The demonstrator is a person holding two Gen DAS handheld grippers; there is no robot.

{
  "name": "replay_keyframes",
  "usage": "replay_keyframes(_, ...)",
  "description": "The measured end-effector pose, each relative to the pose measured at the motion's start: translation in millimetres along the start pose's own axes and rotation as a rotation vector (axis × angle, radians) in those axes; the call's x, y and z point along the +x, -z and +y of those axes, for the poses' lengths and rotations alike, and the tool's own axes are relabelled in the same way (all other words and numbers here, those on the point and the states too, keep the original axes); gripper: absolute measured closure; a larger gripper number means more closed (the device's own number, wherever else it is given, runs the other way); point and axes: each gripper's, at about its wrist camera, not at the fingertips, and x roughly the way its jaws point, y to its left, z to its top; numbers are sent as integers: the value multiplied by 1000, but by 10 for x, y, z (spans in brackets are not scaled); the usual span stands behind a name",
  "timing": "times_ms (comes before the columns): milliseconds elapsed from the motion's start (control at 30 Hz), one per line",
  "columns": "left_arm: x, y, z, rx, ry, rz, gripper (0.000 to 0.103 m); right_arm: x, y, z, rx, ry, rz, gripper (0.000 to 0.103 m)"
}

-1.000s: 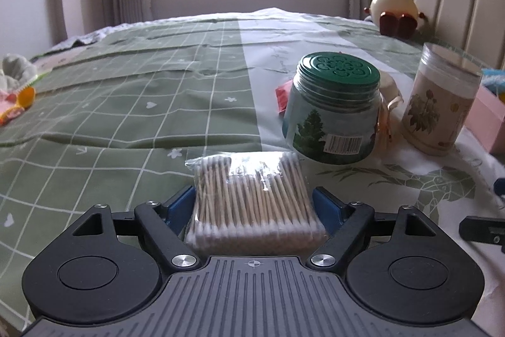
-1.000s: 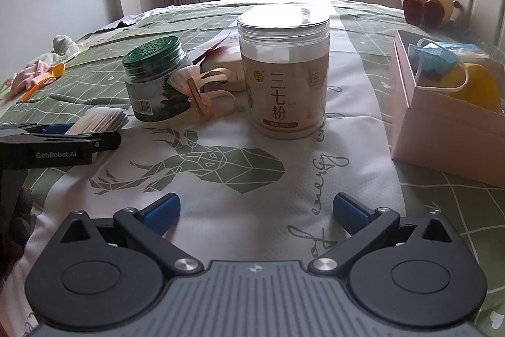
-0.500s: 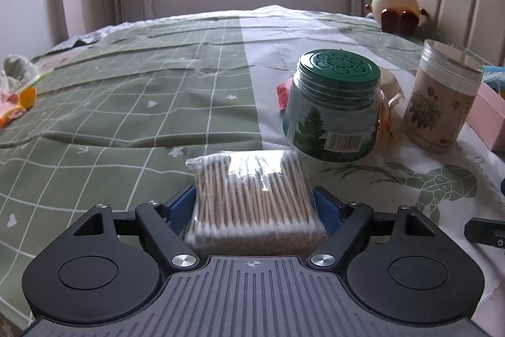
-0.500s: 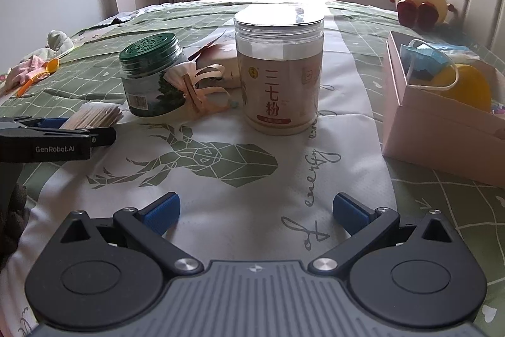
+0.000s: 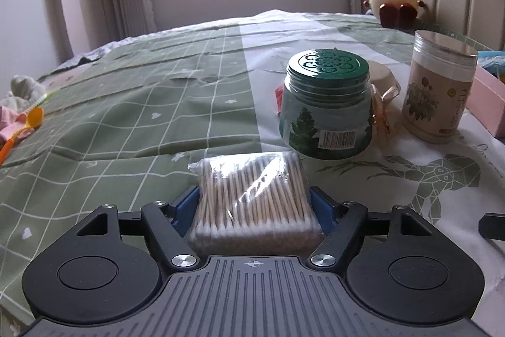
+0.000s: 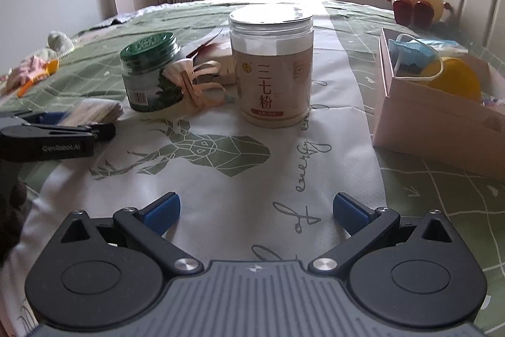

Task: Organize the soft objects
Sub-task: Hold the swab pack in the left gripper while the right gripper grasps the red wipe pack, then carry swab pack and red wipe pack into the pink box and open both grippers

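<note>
My left gripper (image 5: 254,204) is shut on a clear pack of cotton swabs (image 5: 252,195), held just above the bedspread in front of the green-lidded jar (image 5: 326,103). In the right wrist view the same pack of cotton swabs (image 6: 94,112) and left gripper (image 6: 72,122) show at the far left. My right gripper (image 6: 255,207) is open and empty over the white deer-print cloth (image 6: 221,166). A pink box (image 6: 435,116) at the right holds a blue mask and a yellow soft object.
A tall clear jar with beige label (image 6: 271,65) stands mid-cloth, a masks-and-ribbon bundle (image 6: 195,81) beside the green jar (image 6: 151,71). Plush toys (image 6: 416,2) sit by the headboard. Small toys (image 5: 22,119) lie at the bed's left edge.
The left gripper has lifted and tilted slightly with the cotton swabs in it. The right gripper has drawn back a little from the tall jar.
</note>
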Motion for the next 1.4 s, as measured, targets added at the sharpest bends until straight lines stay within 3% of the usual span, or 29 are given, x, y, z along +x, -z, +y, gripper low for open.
replay_keyframes(233, -31, 15, 97, -25, 49, -29, 25, 42, -71, 23, 9, 24, 74, 0)
replay_keyframes(367, -142, 12, 303, -113, 162, -89, 26, 54, -141, 72, 24, 59, 137, 0)
replay_keyframes(500, -131, -99, 598, -196, 262, -68, 26, 93, -323, 125, 46, 69, 221, 1)
replay_keyframes(600, -108, -332, 808, -238, 306, -72, 26, 2, -509, 197, 84, 61, 226, 4)
replay_keyframes(700, -113, -571, 947, -216, 285, -106, 26, -264, -874, 488, 6, 50, 146, 4)
replay_keyframes(767, -93, -625, 1028, -184, 279, -112, 26, -354, -1162, 756, -81, 86, 85, 4)
replay_keyframes(833, -7, -636, 1131, -201, 300, -70, 26, -303, -1515, 1038, -154, 117, 41, 4)
replay_keyframes(967, 184, -566, 1348, -283, 351, -16, 26, 221, -2137, 1283, -128, 78, 121, 5)
replay_keyframes(1067, 276, -499, 1467, -320, 374, 21, 26, 753, -2416, 1223, -36, 116, 206, 16)
replay_keyframes(1233, 411, -404, 1579, -369, 391, 64, 26, 1356, -2431, 860, 169, 168, 317, 33)
replay_keyframes(1300, 428, -379, 1609, -379, 398, 72, 26, 1506, -2331, 772, 221, 160, 352, 58)
replay_keyframes(1400, 410, -361, 1621, -381, 392, 71, 26, 1512, -2265, 847, 217, 109, 332, 62)
